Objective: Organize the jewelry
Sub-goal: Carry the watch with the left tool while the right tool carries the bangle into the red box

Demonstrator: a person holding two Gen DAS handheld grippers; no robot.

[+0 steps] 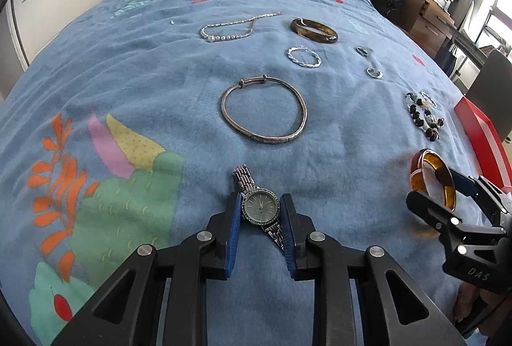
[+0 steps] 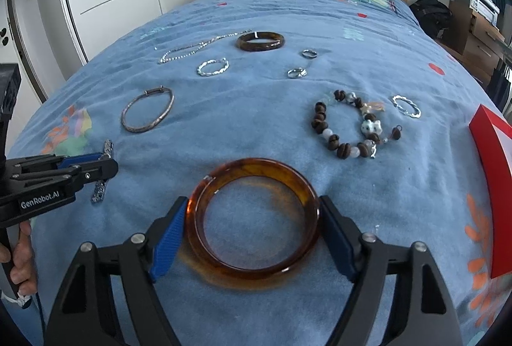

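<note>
Gripping the watch [image 1: 260,206] by its face, left gripper [image 1: 260,211] sits low on the blue blanket [image 1: 160,83], pads tight on both sides. Right gripper [image 2: 252,218] brackets the amber bangle [image 2: 252,219], pads touching its rim w/ bangle flat on blanket, near the bead bracelet [image 2: 348,128].

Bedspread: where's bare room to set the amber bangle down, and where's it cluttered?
Bare: the bedspread left of the thin bangle, below the chain necklace; also the strip between amber bangle and bead bracelet. Crowded: around the dark bangle, twisted ring and two small rings.
</note>
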